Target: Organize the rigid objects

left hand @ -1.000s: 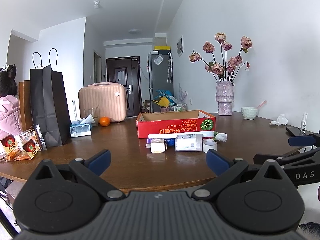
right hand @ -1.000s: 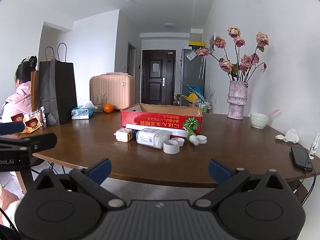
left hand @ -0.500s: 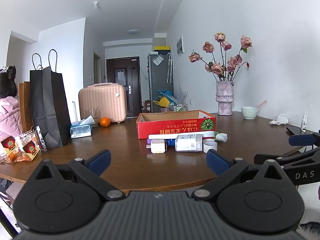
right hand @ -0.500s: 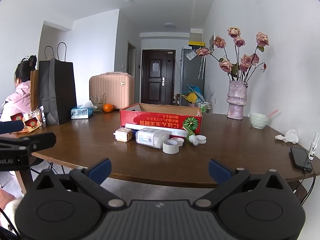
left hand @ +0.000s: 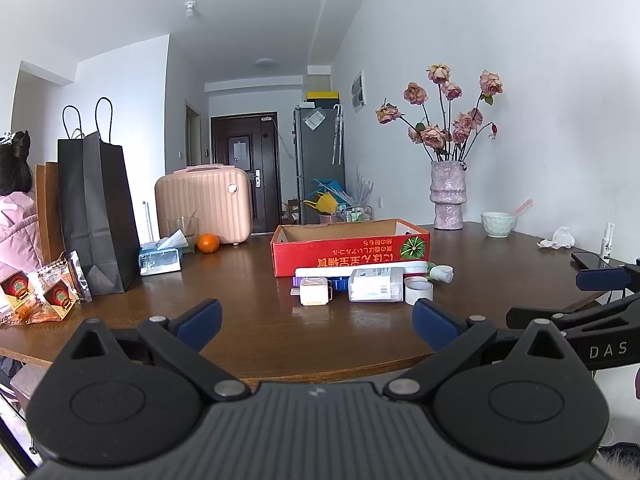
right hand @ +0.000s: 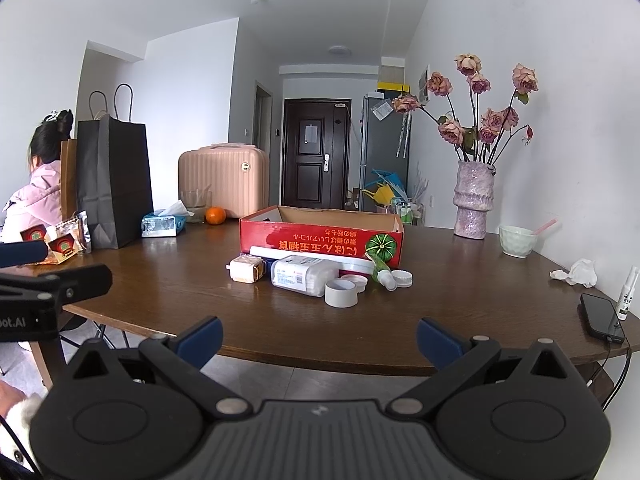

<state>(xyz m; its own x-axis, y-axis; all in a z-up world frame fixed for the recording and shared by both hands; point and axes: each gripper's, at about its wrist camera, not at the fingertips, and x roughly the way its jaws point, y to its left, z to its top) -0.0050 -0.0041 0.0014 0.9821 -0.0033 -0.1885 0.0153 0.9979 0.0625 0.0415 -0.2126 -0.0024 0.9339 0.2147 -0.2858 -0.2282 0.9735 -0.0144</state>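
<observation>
Both tongs are held spread and empty short of the near edge of the brown table [right hand: 168, 280]: the left tongs [left hand: 316, 322] and the right tongs [right hand: 318, 336], each with its blue pads wide apart. The task's things are gathered near the middle of the table, just in front of an open red cardboard box [right hand: 320, 236]: a white charger block [right hand: 244, 271], a clear plastic container [right hand: 302, 275] lying on its side, a roll of tape [right hand: 340, 293], small white lids [right hand: 402, 279], a green bottle [right hand: 380, 272] lying on its side, and a long white tube [left hand: 360, 271] laid along the box's front.

Toward the left edge a black paper bag [left hand: 98, 216], snack packets [left hand: 40, 296], a tissue pack [left hand: 160, 258], an orange [left hand: 208, 243] and a pink suitcase [left hand: 204, 204] are seen. Toward the far right corner a vase of roses [right hand: 474, 204] and a bowl [right hand: 516, 240] are placed; a phone [right hand: 602, 318] lies at the right edge. Nothing is seen between the tongs and the cluster.

Against the earlier frames, almost no change is seen; the cluster is left as before.
</observation>
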